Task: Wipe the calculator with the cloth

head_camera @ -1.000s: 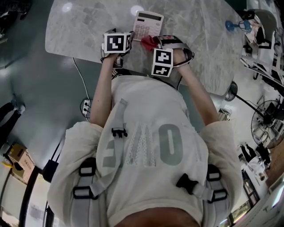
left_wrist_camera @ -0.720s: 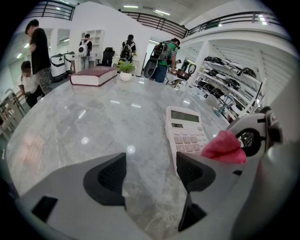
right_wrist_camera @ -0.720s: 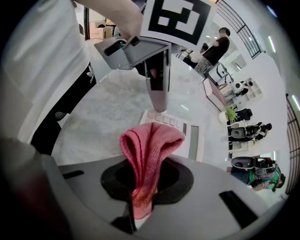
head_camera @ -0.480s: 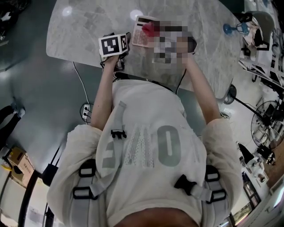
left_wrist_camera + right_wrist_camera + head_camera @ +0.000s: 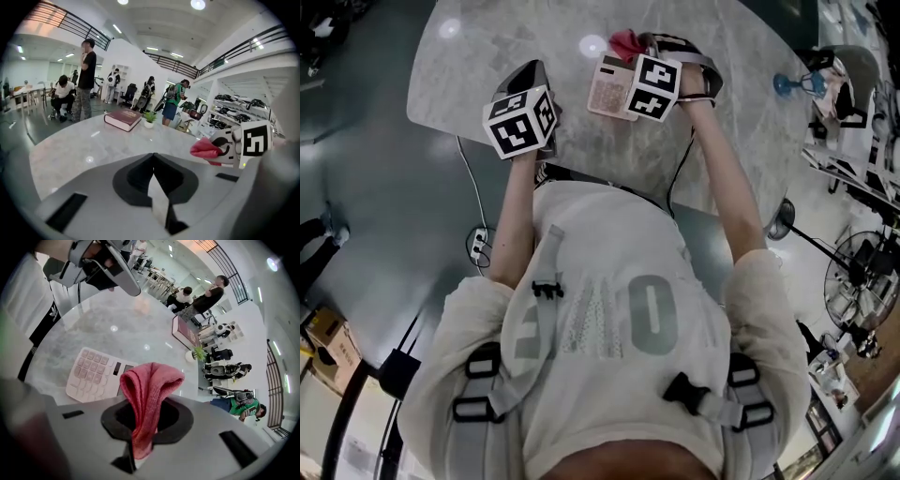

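Note:
A pale calculator (image 5: 606,96) (image 5: 96,376) lies flat on the grey marble table (image 5: 750,103). My right gripper (image 5: 639,49) (image 5: 149,408) is shut on a red cloth (image 5: 626,42) (image 5: 147,390), which sticks out in a fold beyond the jaws, past the calculator's far end. Its marker cube hides part of the calculator in the head view. My left gripper (image 5: 532,67) (image 5: 153,157) is raised to the calculator's left and apart from it. Its jaws have just been closing and now meet with nothing between them. The red cloth (image 5: 206,149) also shows in the left gripper view.
A dark red book (image 5: 123,119) and a small potted plant (image 5: 149,118) stand on the table's far side. A blue object (image 5: 792,56) sits near the right edge. Several people (image 5: 86,79) stand or sit beyond the table. A cable and power strip (image 5: 478,246) lie on the floor.
The right gripper has carried the cloth along the calculator from its near end to beyond its far end. The left gripper has left the calculator's side, risen and moved left, and its jaws have closed.

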### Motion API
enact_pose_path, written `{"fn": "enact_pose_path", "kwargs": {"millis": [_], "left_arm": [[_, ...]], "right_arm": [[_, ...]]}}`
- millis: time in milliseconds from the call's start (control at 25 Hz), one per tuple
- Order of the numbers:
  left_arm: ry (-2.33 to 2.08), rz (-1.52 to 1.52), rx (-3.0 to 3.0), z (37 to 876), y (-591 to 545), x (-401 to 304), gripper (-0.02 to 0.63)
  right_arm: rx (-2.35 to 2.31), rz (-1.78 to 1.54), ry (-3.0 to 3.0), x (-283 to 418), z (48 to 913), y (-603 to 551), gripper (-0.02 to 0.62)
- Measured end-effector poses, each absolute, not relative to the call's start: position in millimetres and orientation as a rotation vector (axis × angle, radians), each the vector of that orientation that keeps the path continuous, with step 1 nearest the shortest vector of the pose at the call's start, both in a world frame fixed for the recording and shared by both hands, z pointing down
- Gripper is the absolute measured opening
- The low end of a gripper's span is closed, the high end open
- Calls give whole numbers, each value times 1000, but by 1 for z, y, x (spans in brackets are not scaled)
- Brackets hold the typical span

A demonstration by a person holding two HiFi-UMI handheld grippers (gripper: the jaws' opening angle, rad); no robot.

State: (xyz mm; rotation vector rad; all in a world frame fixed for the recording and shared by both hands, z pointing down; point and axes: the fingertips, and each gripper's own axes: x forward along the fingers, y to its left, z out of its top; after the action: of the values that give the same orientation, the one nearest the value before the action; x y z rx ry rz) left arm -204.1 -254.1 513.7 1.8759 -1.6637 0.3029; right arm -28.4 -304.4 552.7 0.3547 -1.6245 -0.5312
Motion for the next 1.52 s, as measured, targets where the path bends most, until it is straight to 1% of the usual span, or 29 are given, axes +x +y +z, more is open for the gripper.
{"fn": "enact_pose_path", "kwargs": {"millis": [360, 960, 1520], "left_arm": [[-1731, 267, 1872, 500, -252, -227, 21], [-1770, 259, 1897, 490, -248, -239, 21], [-1779, 262, 1901, 487, -241, -247, 21]], "right_arm": [[309, -515, -1603, -40, 574, -297, 57], [328, -510, -1556, -48, 592, -286, 57], [237, -457, -1592, -63, 613, -239, 57]]}}
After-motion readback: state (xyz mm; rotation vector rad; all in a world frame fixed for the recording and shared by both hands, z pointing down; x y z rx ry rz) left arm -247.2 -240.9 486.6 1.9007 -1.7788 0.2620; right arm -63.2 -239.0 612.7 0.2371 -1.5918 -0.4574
